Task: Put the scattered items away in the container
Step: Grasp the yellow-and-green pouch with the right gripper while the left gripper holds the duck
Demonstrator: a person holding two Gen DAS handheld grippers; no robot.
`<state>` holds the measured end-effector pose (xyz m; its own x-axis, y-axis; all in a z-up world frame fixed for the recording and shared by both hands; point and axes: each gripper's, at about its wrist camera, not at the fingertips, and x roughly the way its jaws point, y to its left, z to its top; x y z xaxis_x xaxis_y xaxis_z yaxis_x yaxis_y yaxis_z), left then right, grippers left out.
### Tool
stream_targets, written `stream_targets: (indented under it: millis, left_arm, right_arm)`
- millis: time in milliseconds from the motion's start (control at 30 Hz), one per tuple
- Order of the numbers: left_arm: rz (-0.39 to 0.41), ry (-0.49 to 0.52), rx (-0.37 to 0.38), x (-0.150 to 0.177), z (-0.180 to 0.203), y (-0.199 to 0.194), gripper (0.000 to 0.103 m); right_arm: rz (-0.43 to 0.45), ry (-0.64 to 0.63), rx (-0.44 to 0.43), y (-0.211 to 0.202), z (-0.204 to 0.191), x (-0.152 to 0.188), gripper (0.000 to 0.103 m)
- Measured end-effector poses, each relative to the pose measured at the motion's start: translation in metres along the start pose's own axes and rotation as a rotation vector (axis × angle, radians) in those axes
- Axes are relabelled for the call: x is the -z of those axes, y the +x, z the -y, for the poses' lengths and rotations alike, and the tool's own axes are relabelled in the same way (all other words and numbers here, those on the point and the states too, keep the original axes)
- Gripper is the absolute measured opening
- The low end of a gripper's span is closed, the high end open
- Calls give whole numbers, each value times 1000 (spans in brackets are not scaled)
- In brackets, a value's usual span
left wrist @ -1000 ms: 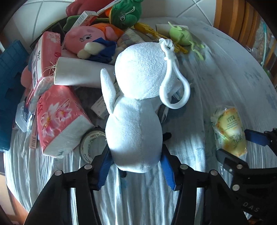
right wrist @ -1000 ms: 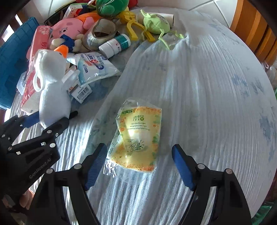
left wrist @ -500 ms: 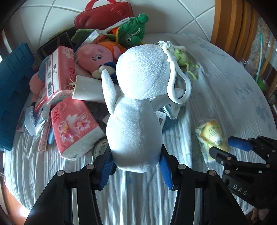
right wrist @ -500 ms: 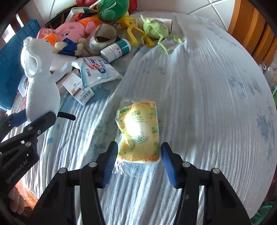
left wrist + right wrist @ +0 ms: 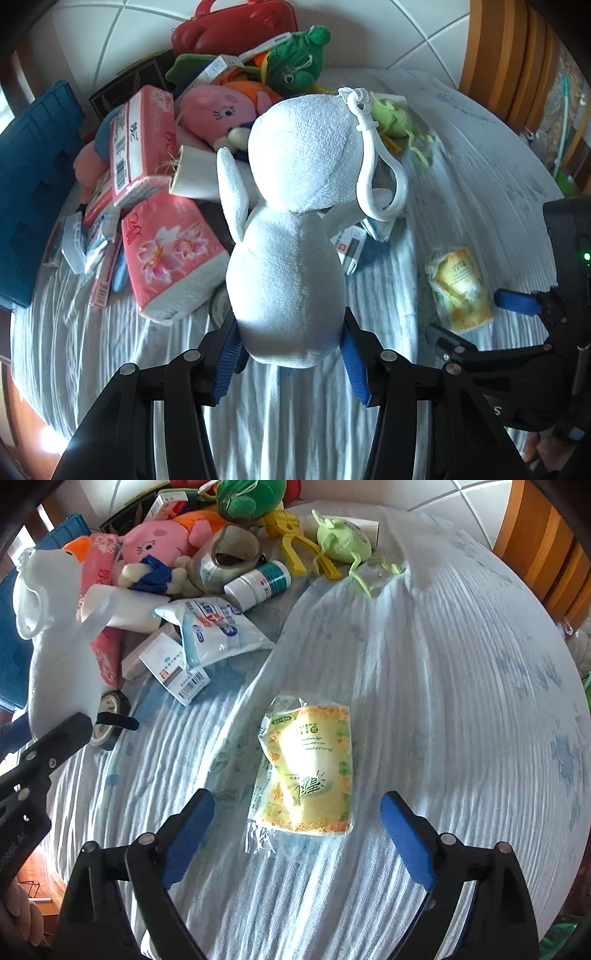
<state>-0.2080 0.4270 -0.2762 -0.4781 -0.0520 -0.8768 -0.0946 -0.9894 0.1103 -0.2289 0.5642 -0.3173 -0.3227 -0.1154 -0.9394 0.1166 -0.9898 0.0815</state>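
My left gripper (image 5: 290,356) is shut on a white plush duck (image 5: 291,229) with a white plastic clip, held upright above the table; it also shows in the right wrist view (image 5: 59,642). My right gripper (image 5: 297,836) is open, its jaws wide on either side of a yellow snack packet (image 5: 310,771) lying flat on the blue-striped cloth; the packet also shows in the left wrist view (image 5: 460,290). A blue crate (image 5: 29,192) stands at the far left.
A pile lies at the back left: pink tissue packs (image 5: 166,254), a pink plush (image 5: 155,550), a green plush (image 5: 295,62), a red case (image 5: 236,26), a tape roll (image 5: 109,720), a pill bottle (image 5: 258,585), a blue-white pouch (image 5: 212,627). A wooden chair (image 5: 543,550) stands at the right.
The left gripper has lifted and pulled back with the duck. The right gripper narrowed around the packet half a second ago and now stands wide open again.
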Motion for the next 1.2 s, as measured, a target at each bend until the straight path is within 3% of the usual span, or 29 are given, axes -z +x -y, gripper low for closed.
stream_targets:
  millis: [67,133,233,633,867,1200]
  left_arm:
    - [-16,3,5,4,2,4,50]
    - [-19,6,9,6,3,4,50]
    - [2,8,12,3,2,-3,50]
    - [143,-63,-8,-22,-23,-54,50]
    - [188,-165,-86,-19,-53,-80,50]
    - [216,-372,-250,16,-121,-118,50]
  right_arm:
    - [16,5,24,4,1,3,89]
    - [46,4,63,-1,3,4,49]
    - [55,20,44,-11,9,3,42]
    - [265,-40,-26,-102,-12,-26,41]
    - [333,-156,-94,-122,-50,-49,41]
    - [378,-388,-246,-137,-132,-58,41]
